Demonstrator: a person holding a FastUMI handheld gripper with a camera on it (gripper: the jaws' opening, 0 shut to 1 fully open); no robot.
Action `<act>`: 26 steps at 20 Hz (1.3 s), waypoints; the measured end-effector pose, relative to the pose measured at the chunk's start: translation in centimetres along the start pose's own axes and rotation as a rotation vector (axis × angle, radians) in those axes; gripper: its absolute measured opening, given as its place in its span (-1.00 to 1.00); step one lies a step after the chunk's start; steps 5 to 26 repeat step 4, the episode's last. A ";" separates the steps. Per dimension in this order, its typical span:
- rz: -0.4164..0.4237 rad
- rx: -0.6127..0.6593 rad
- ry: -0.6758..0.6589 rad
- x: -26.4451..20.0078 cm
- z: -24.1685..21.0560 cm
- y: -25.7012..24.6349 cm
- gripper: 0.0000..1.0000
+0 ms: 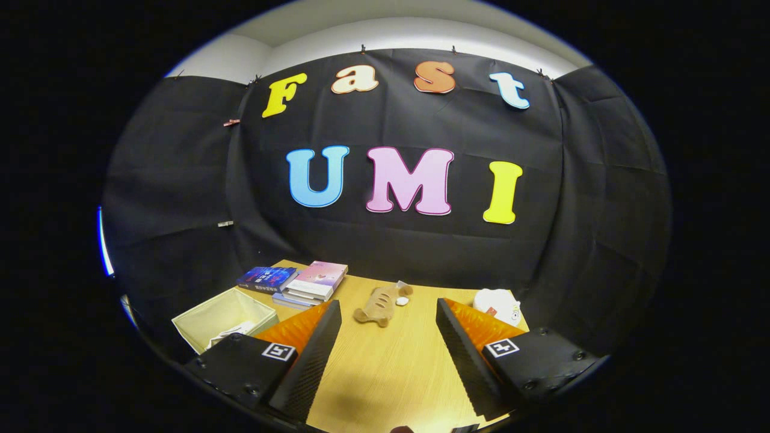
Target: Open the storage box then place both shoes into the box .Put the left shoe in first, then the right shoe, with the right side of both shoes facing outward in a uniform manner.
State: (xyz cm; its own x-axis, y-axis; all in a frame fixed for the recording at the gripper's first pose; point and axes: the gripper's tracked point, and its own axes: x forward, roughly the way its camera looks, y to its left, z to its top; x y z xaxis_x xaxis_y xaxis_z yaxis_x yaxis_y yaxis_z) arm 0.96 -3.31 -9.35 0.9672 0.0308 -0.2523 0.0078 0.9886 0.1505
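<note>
Since nothing lay between them, the gripper (pixel 388 313) fingers stood spread over the bare wooden table (pixel 385 367), probably readied for approach; the cream fabric storage box (pixel 224 316) sat left, open-topped.

Counting what's sitting on the table (pixel 385 367) right now: one open cream storage box (pixel 224 317), a stack of roughly three or four books (pixel 313 284) just behind that box, one tan plush toy (pixel 378 305) lying further over from the box, and one white round plush (pixel 498 305) sitting beyond it.
</note>
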 end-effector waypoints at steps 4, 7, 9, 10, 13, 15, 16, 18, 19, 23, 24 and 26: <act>0.010 0.006 0.000 0.1 0.0 0.3 0.96; 0.010 0.006 0.000 0.1 0.0 0.3 0.96; 0.010 0.006 0.000 0.1 0.0 0.3 0.96; 0.010 0.006 0.000 0.1 0.0 0.3 0.96; 0.010 0.006 0.000 0.1 0.0 0.3 0.96; 0.010 0.006 0.000 0.1 0.0 0.3 0.96; 0.010 0.006 0.000 0.1 0.0 0.3 0.96; 0.010 0.006 0.000 0.1 0.0 0.3 0.96; 0.010 0.006 0.000 0.1 0.0 0.3 0.96; 0.010 0.006 0.000 0.1 0.0 0.3 0.96; 0.010 0.006 0.000 0.1 0.0 0.3 0.96; 0.010 0.006 0.000 0.1 0.0 0.3 0.96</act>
